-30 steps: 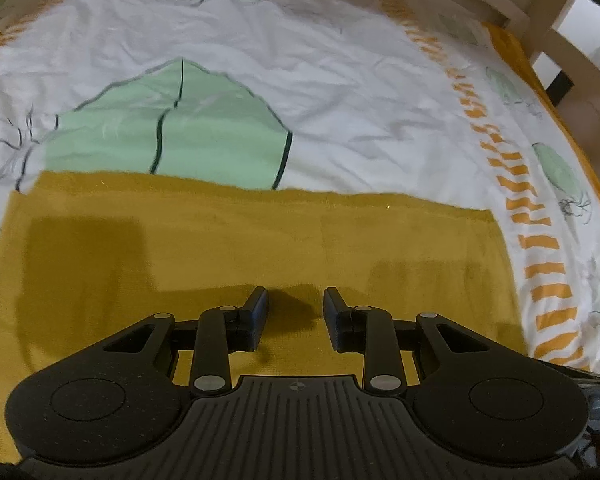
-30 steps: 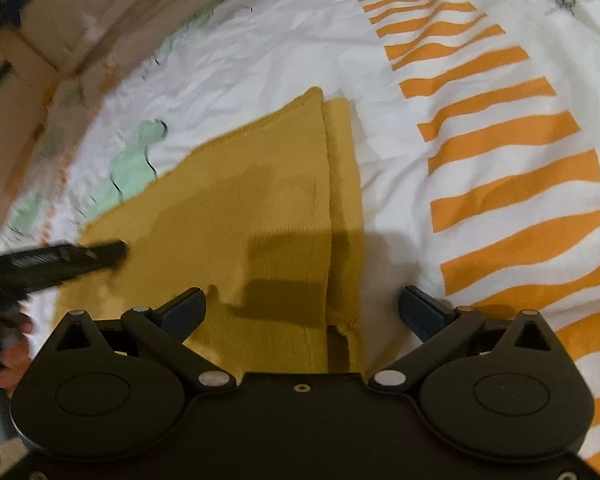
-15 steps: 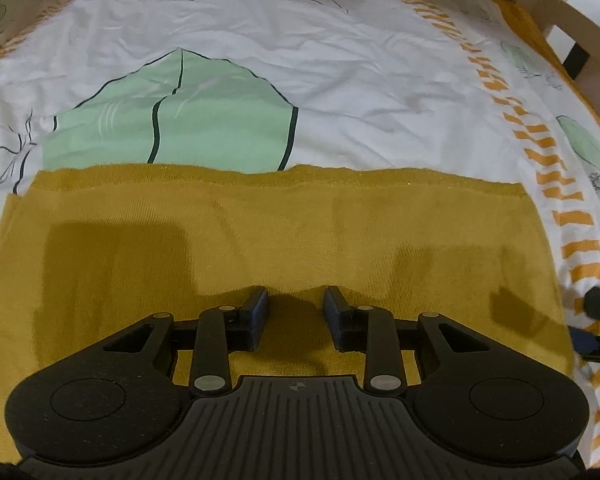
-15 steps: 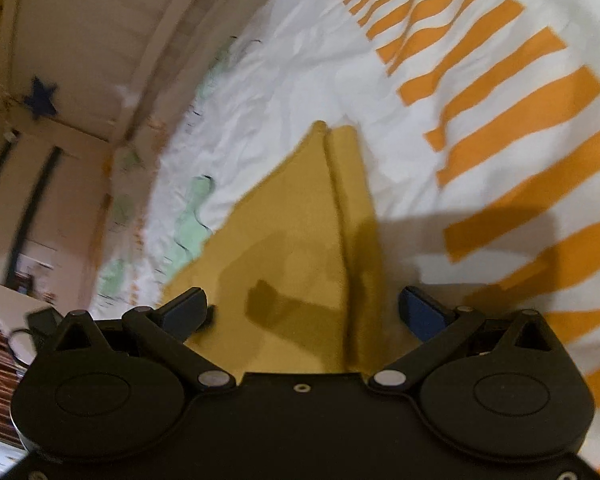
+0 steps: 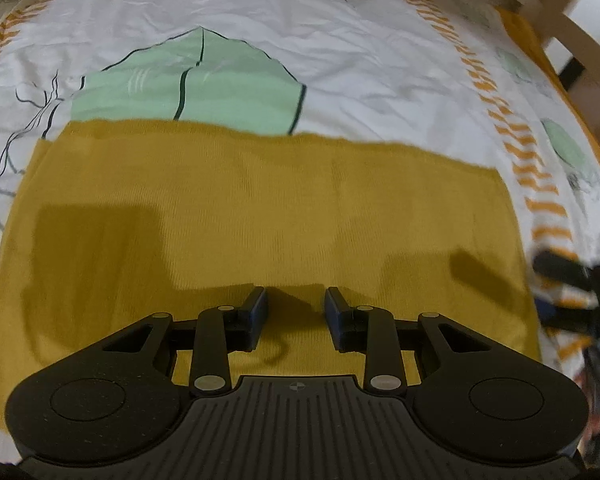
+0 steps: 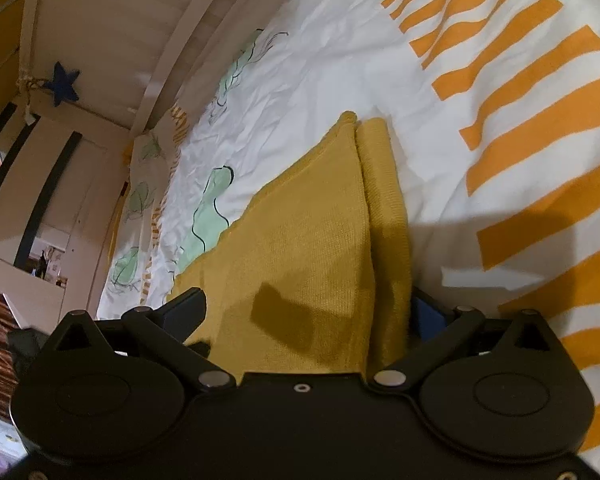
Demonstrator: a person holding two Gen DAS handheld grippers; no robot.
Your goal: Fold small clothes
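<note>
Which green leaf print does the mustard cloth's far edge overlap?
The large mint leaf print with the dark central vein; the mustard cloth covers its lower edge. The smaller ones lie clear.

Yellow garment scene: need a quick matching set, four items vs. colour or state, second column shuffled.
Items:
1. yellow garment
2. leaf print
3. left tongs
4. star

Colour or state:
A. dark blue, by the wall
B. open over the cloth
C. pale green
D. spread flat on the bedsheet

Pairs: 1-D, 2-C, 3-B, 4-A
</note>
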